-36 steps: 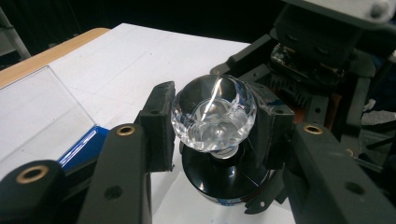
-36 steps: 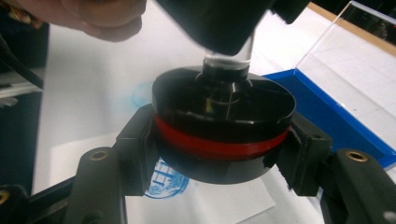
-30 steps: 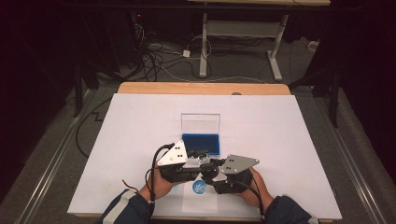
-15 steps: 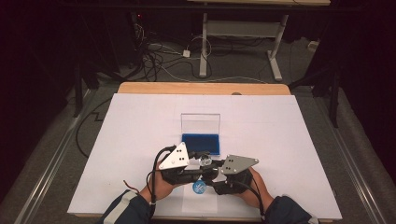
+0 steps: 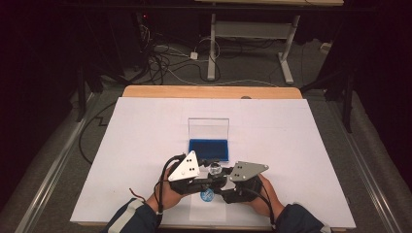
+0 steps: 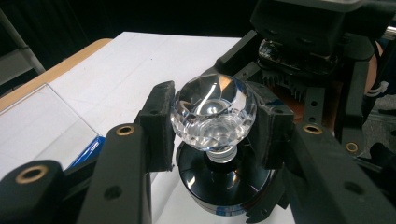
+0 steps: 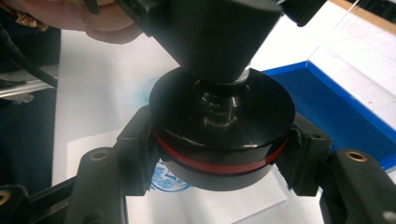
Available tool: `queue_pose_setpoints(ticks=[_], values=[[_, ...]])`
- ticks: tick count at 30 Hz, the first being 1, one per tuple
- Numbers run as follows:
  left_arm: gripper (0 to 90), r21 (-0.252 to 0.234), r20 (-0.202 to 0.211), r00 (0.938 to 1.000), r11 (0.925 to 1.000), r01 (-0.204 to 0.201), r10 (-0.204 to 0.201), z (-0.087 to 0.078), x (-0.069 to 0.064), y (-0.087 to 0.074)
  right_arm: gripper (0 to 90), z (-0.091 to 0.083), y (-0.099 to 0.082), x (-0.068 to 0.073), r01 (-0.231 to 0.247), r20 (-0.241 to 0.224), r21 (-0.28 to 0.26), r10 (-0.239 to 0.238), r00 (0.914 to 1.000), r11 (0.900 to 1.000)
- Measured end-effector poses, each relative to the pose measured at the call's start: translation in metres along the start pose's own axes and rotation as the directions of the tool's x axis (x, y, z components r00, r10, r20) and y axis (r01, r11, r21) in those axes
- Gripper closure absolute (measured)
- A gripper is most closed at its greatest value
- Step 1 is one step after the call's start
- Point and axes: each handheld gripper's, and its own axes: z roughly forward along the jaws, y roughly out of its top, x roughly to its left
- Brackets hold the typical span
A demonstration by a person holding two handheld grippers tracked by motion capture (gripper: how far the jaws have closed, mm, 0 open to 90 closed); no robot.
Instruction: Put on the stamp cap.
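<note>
left jaws around the crystal knob (image 6: 213, 112), right jaws around its black base (image 7: 222, 126)

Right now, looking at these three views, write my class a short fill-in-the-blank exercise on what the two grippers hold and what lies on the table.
1. The left gripper is shut on a clear faceted ____.
2. The right gripper clamps the black round base, which bears a thin ____ band.
3. Beyond both grippers, an open box with a ____ lining rests on the white sheet.
4. The knob sits ____ the black base.

Missing words: knob; red; blue; on top of
</note>
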Motion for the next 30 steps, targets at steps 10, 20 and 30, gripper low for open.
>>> queue_pose_setpoints(ticks=[10, 20, 30], values=[[54.7, 0.017, -0.006, 0.9996, 0.9995, -0.028, 0.028, 0.0014, -0.0038, 0.0005, 39.1, 0.0016, -0.0014, 0.0014, -0.003, -0.004, 0.012, 0.003, 1.0, 0.9999], [54.7, 0.025, -0.008, 0.9989, 0.9987, -0.045, 0.046, 0.0017, -0.0053, 0.0, 39.1, 0.0024, -0.0022, 0.0007, -0.008, -0.013, 0.015, 0.008, 0.9999, 0.9999], [54.7, 0.012, -0.01, 0.9999, 0.9999, -0.01, 0.01, 0.0024, -0.0001, -0.0018, 38.8, 0.0027, -0.0019, -0.0003, -0.004, 0.006, 0.014, 0.004, 1.0, 0.9999]])
